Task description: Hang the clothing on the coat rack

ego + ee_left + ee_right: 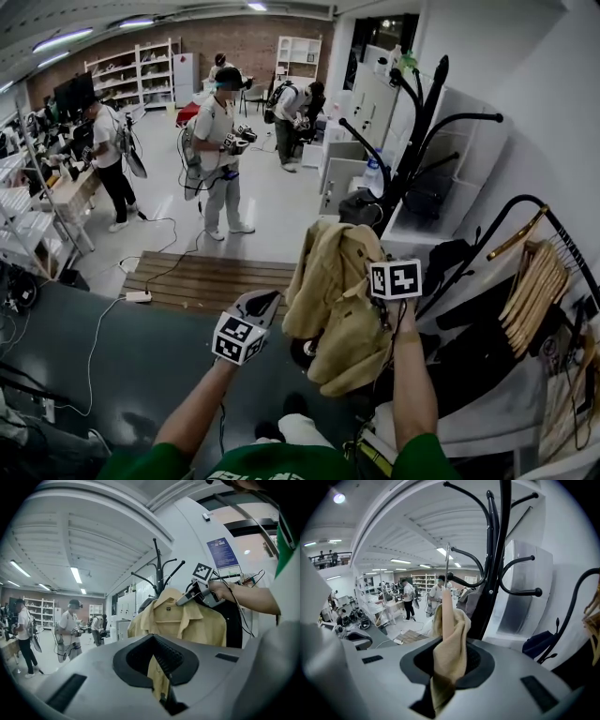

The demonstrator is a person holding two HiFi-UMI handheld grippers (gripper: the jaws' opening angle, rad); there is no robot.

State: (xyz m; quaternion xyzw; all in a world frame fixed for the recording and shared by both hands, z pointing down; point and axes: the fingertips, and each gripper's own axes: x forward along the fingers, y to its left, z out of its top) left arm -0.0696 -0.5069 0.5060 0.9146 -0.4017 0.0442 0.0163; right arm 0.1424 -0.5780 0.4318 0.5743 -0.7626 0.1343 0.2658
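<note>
A tan shirt point(333, 291) hangs on a wooden hanger point(446, 616) whose metal hook point(447, 559) points up. My right gripper point(380, 262) is shut on the shirt's collar and the hanger together; in the right gripper view the fabric point(450, 644) fills the gap between the jaws. My left gripper point(265, 302) is lower and to the left, shut on a fold of the shirt's lower edge point(159, 681). The black coat rack point(412, 141) with curved arms stands just beyond the shirt, close in front of the right gripper point(497, 550). From the left gripper view the shirt point(187, 620) faces me.
A second rack at the right carries wooden hangers point(534, 281) and dark garments point(469, 319). White cabinets point(342, 178) stand behind the coat rack. A wooden platform point(206, 277) and cables lie on the floor. Several people point(217, 150) work further back.
</note>
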